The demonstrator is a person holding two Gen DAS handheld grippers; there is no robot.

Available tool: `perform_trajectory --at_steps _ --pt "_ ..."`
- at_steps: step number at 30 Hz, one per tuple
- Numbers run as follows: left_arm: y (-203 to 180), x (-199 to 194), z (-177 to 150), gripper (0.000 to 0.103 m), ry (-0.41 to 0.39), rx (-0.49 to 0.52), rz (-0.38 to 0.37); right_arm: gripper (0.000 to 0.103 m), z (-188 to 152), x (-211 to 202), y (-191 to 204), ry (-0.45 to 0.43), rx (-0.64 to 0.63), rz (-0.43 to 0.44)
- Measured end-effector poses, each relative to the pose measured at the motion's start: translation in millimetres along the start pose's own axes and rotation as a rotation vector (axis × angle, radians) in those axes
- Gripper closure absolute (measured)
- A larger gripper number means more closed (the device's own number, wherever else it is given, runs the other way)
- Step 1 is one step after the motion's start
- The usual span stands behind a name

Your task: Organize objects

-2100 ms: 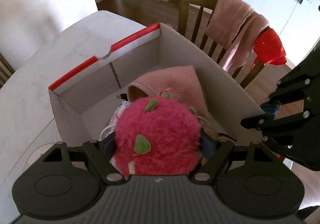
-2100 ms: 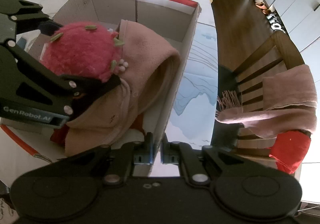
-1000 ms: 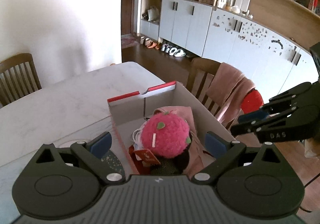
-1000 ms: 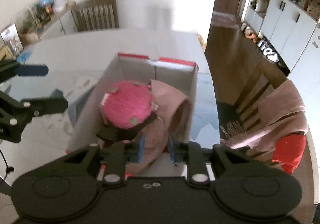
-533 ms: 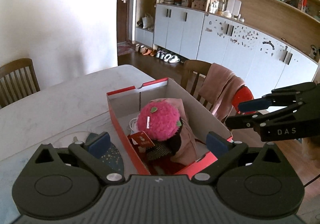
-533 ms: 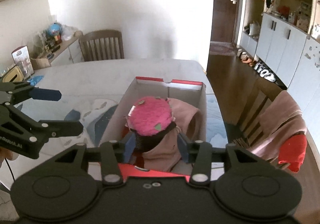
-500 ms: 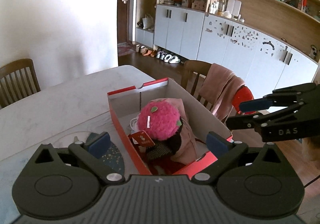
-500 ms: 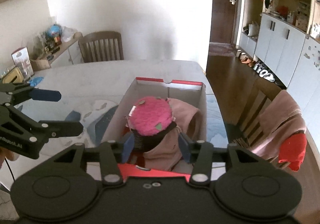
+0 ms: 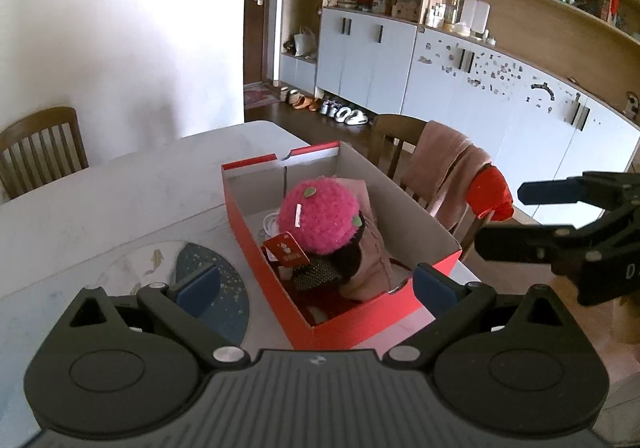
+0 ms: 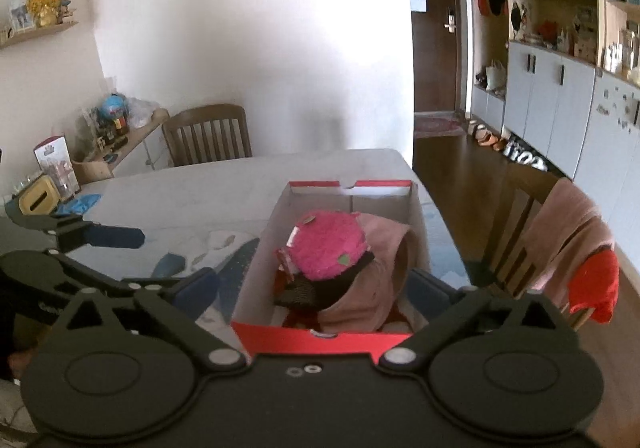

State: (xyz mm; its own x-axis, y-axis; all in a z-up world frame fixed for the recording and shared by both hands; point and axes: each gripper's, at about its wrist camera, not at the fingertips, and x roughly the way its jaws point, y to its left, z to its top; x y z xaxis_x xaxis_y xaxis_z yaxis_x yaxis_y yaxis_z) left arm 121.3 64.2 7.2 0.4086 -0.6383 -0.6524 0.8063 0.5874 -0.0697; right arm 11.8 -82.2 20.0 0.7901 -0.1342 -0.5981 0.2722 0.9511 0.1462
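A red cardboard box [image 9: 272, 248] stands open on the pale table [image 9: 120, 200]. Inside it a fuzzy pink plush ball [image 9: 318, 218] rests on a pink cloth [image 9: 372, 260], next to a red tag [image 9: 286, 250]. My left gripper [image 9: 316, 288] hangs open, drawn back from the box's near end and holding nothing. To the right of the box, beyond the table edge, my right gripper [image 9: 528, 220] has its jaws opening wide, with nothing pressed between its pads. In the right wrist view, the box [image 10: 320, 338], the ball [image 10: 328, 246], my right gripper [image 10: 316, 288] and my left gripper [image 10: 160, 260] show.
A wooden chair draped with a pink towel [image 9: 448, 172] and a red cloth [image 9: 490, 194] stands right of the table. Another chair [image 9: 40, 152] stands at the far left. A dark blue placemat [image 9: 232, 300] lies left of the box. Cabinets line the far wall.
Both grippers have pulled back and away from the box. The left let go of the pink plush ball, which now lies in the box. The right jaws went from nearly shut to wide.
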Motion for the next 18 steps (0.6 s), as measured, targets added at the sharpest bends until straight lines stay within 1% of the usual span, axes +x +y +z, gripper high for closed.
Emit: perform_trajectory --at_steps 7,10,18 --pt "2.2 -8.2 -5.2 0.0 -0.032 -0.035 0.006 0.001 -4.7 -0.6 2.1 0.011 0.015 -0.006" --pt "5.8 -8.5 -6.3 0.0 -0.034 -0.052 -0.001 0.001 -6.0 0.4 4.2 0.017 0.018 -0.011" --pt "5.6 -5.6 -6.7 0.0 -0.024 -0.045 -0.008 0.001 -5.9 4.4 7.2 0.03 0.01 -0.006"
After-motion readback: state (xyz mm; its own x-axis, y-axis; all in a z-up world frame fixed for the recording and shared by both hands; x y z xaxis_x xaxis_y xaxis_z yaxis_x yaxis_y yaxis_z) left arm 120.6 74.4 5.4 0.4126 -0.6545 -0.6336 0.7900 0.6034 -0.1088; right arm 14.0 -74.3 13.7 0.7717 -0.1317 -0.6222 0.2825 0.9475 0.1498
